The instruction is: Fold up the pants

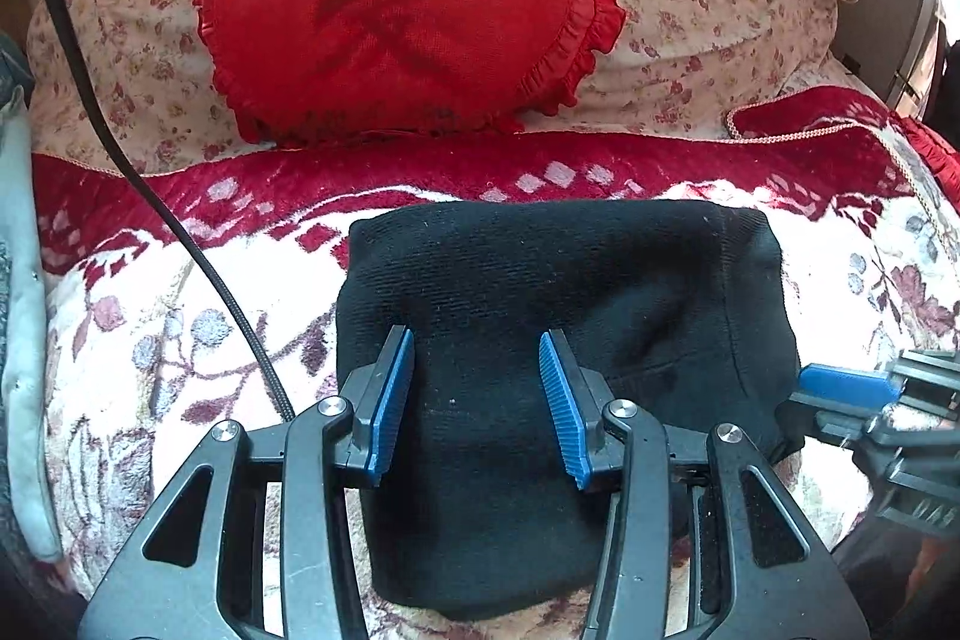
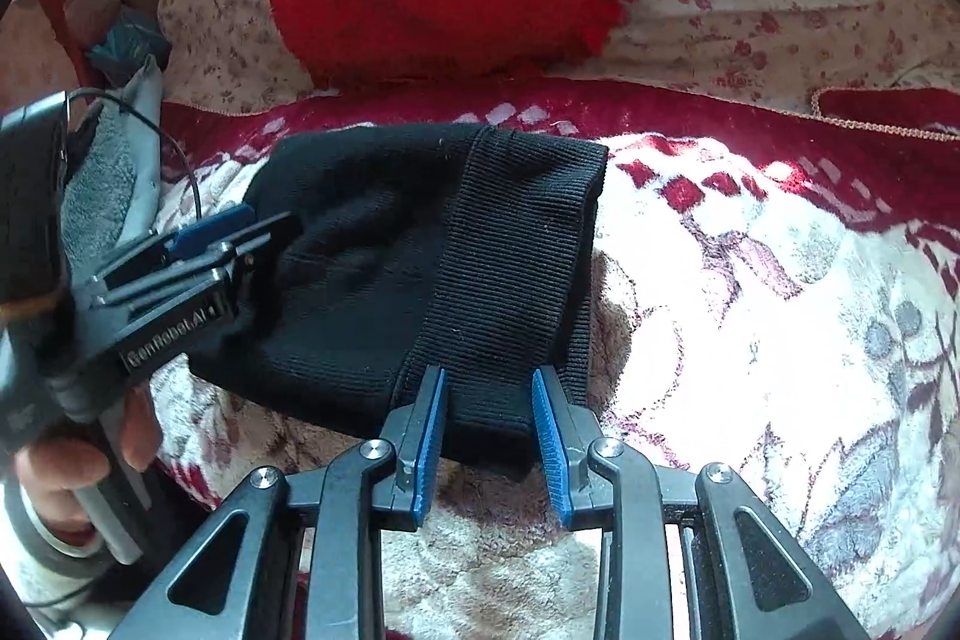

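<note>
The left hand-held gripper (image 1: pixel 477 358) and the right hand-held gripper (image 2: pixel 489 400), both spread and holding nothing above the folded black knitted pants (image 1: pixel 564 316), should press the bundle flat.

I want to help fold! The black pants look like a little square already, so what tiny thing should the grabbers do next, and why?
Probably lift both away. The black pants already lie as a compact bundle on the flowered blanket, ribbed waistband on top. The left gripper and right gripper are both open, holding nothing, so little looks left to fold.
</note>
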Demonstrator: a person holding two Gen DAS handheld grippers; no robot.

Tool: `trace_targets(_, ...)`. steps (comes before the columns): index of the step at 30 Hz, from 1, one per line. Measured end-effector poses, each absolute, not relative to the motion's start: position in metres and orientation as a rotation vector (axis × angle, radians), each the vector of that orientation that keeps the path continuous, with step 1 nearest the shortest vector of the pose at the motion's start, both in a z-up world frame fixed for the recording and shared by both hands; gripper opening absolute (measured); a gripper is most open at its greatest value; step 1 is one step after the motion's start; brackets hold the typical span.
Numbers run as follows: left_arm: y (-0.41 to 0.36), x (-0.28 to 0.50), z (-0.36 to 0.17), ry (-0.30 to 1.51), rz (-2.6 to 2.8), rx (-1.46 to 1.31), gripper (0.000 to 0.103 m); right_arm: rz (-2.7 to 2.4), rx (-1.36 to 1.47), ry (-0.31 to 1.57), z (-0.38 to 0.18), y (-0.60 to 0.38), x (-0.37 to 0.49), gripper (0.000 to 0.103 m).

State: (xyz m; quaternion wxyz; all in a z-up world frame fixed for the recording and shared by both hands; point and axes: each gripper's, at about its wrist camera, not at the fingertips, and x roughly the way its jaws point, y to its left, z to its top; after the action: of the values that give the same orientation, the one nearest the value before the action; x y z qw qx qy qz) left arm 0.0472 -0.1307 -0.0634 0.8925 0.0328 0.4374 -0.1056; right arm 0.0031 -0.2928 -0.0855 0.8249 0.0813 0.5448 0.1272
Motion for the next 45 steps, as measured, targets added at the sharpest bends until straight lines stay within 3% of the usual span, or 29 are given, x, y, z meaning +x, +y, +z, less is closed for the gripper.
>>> trace_targets(16,-0.117,0.026,-0.05,0.934,-0.207,-0.01,0.043,0.289,0.219,1.036,-0.045,-0.283,0.005,0.028)
trace_targets(18,-0.115,0.02,-0.053,0.935,-0.216,-0.028,0.053,0.31,0.211,1.054,-0.05,-0.277,0.007,0.028)
trace_targets(19,-0.114,0.017,-0.057,0.935,-0.224,-0.037,0.068,0.32,0.203,1.07,-0.056,-0.272,0.008,0.028)
trace_targets(20,-0.113,0.015,-0.064,0.945,-0.231,-0.051,0.074,0.325,0.189,1.095,-0.065,-0.268,0.009,0.028)
trace_targets(26,-0.089,0.022,-0.082,1.046,-0.278,-0.207,0.074,0.362,0.239,1.117,-0.084,-0.277,0.009,0.028)
trace_targets(27,-0.084,0.023,-0.079,1.041,-0.272,-0.225,0.074,0.365,0.28,1.099,-0.079,-0.286,0.01,0.03)
trace_targets(30,-0.069,0.032,-0.073,1.018,-0.261,-0.27,0.079,0.308,0.373,1.078,-0.081,-0.315,0.019,0.061)
trace_targets(31,-0.067,0.035,-0.074,1.022,-0.263,-0.279,0.08,0.292,0.396,1.086,-0.087,-0.322,0.022,0.063)
trace_targets(39,-0.085,0.057,-0.091,1.06,-0.335,-0.312,0.08,0.4,0.638,1.132,-0.141,-0.335,0.049,0.064)
trace_targets(42,-0.09,0.06,-0.092,1.053,-0.324,-0.317,0.072,0.396,0.558,1.099,-0.138,-0.323,0.051,0.052)
trace_targets(45,-0.092,0.064,-0.081,1.044,-0.338,-0.291,0.055,0.401,0.553,1.064,-0.126,-0.322,0.049,0.038)
